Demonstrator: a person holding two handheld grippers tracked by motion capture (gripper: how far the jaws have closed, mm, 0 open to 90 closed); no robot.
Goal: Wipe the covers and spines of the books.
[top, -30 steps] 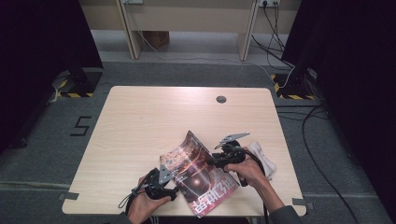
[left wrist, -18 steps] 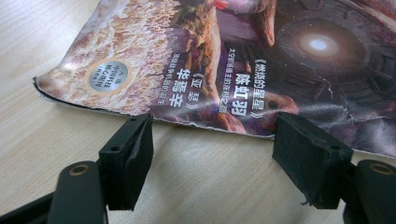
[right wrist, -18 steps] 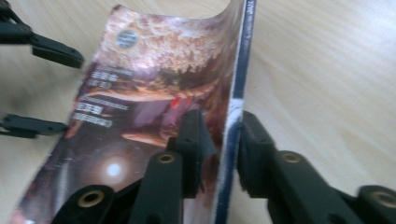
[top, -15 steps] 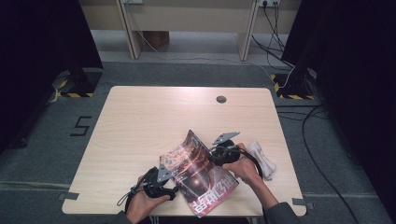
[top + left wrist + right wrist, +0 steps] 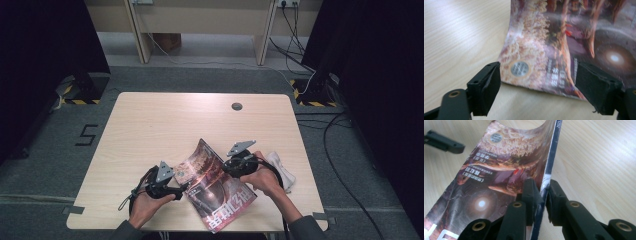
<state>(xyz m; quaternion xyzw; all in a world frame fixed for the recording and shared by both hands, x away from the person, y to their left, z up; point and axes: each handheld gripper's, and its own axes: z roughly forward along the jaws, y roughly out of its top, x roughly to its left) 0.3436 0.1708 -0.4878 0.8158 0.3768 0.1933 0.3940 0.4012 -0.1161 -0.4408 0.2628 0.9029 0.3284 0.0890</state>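
A glossy magazine (image 5: 215,192) with a reddish-brown cover lies near the table's front edge, its right side curled up off the wood. My right gripper (image 5: 226,167) has just been closing and is shut on the raised spine edge (image 5: 550,160); the pads (image 5: 530,190) press it from both sides. My left gripper (image 5: 183,189) is at the magazine's left edge, and its jaws have just been opening. In the left gripper view the wide-apart fingers (image 5: 486,85) stand on either side of the cover's edge (image 5: 536,82) without touching it.
A crumpled white cloth (image 5: 282,170) lies on the light wooden table (image 5: 150,125) just right of the right hand. A round cable hole (image 5: 236,106) sits near the far edge. The left gripper's jaw (image 5: 444,142) shows beyond the cover.
The left gripper has shifted a little to the left and away from me, off the cover. The right gripper has edged left at the raised spine.
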